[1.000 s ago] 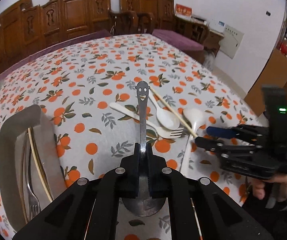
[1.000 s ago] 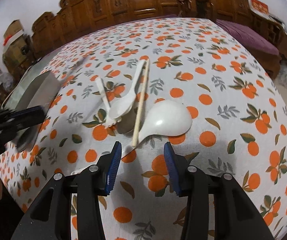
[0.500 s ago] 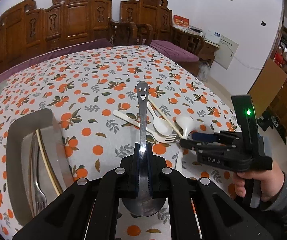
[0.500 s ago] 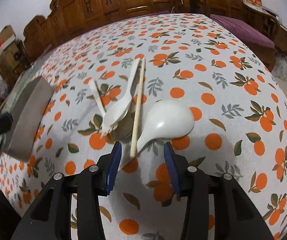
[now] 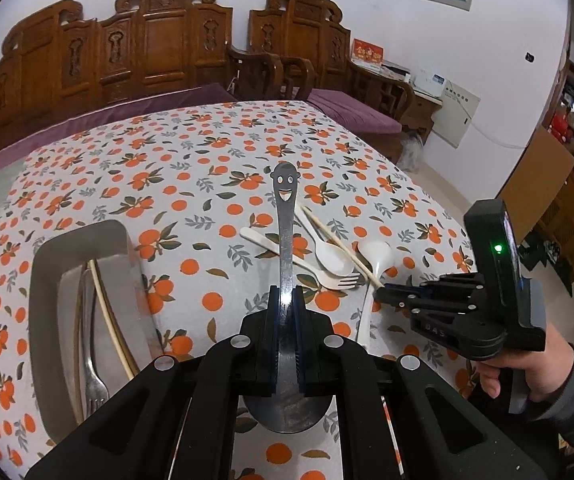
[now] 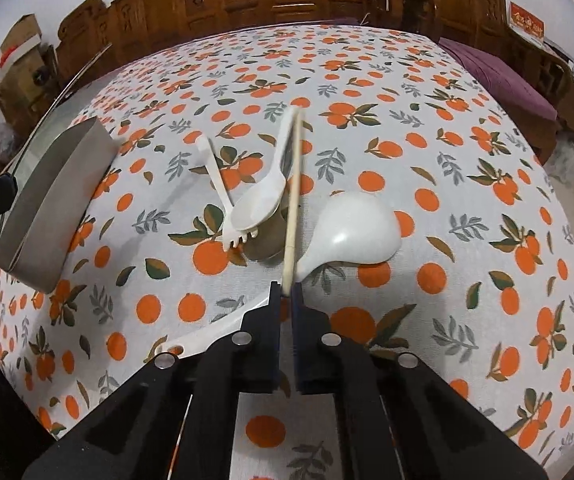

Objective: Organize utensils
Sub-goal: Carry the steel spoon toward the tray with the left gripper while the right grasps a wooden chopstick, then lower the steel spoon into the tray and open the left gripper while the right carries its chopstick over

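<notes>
My left gripper (image 5: 286, 292) is shut on a metal spoon (image 5: 285, 216) with a smiling face on its handle end, held above the table with the handle pointing away. My right gripper (image 6: 286, 288) is shut on the near end of a wooden chopstick (image 6: 293, 184), which still lies along the cloth. In the left wrist view the same right gripper (image 5: 379, 292) shows at the right, a hand holding it. Beside the chopstick lie a white ladle spoon (image 6: 357, 228), a white plastic spoon (image 6: 261, 204) and a white plastic fork (image 6: 217, 176).
A grey metal tray (image 5: 87, 236) sits at the left of the table, holding a metal fork (image 5: 91, 360) and chopsticks (image 5: 107, 312). The same tray (image 6: 59, 200) shows at the left in the right wrist view. Carved wooden chairs stand behind the table.
My right gripper's jaws have gone from wide apart to shut on the chopstick's near end. My left gripper has lifted a little with the metal spoon.
</notes>
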Action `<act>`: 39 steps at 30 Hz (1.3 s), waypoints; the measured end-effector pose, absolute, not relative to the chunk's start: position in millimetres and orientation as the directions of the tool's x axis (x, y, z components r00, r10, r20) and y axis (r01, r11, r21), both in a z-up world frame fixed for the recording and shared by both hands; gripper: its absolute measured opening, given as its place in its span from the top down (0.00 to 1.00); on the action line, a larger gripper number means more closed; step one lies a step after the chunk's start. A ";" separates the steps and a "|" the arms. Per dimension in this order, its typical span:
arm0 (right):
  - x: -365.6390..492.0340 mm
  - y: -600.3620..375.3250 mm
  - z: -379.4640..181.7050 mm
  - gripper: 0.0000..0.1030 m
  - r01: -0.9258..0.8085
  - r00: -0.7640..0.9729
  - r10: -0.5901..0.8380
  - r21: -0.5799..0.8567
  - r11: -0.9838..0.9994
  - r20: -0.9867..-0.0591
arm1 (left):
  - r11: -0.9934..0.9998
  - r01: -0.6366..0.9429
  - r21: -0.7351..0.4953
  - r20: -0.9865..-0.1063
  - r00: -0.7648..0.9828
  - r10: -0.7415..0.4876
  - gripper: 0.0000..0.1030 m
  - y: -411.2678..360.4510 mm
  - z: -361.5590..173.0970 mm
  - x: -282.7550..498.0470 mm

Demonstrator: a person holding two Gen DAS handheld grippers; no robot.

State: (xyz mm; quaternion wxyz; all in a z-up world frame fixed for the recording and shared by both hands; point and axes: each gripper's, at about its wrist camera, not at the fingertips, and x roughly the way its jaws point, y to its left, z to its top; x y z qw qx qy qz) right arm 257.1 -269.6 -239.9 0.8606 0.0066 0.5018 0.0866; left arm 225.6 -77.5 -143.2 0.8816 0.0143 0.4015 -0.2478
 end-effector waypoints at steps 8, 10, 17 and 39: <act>241.4 -273.8 -212.4 0.95 -0.142 0.550 0.119 0.048 0.989 -0.827 | 0.891 0.420 -0.174 -0.703 0.580 -0.411 0.95 -60.3 -134.5 224.6; 238.3 -272.9 -203.0 0.95 -0.146 0.579 0.096 0.013 0.989 -0.810 | 0.897 0.405 -0.178 -0.700 0.589 -0.405 0.95 -53.1 -132.2 225.8; 233.8 -261.8 -179.7 0.95 -0.195 0.621 0.118 -0.007 0.981 -0.775 | 0.913 0.363 -0.184 -0.697 0.608 -0.382 0.95 -29.9 -127.8 231.0; 230.9 -154.8 -159.3 0.95 -0.423 0.580 0.335 0.077 0.903 -0.742 | 0.975 0.180 -0.133 -0.798 0.564 -0.213 0.95 34.8 -176.8 265.3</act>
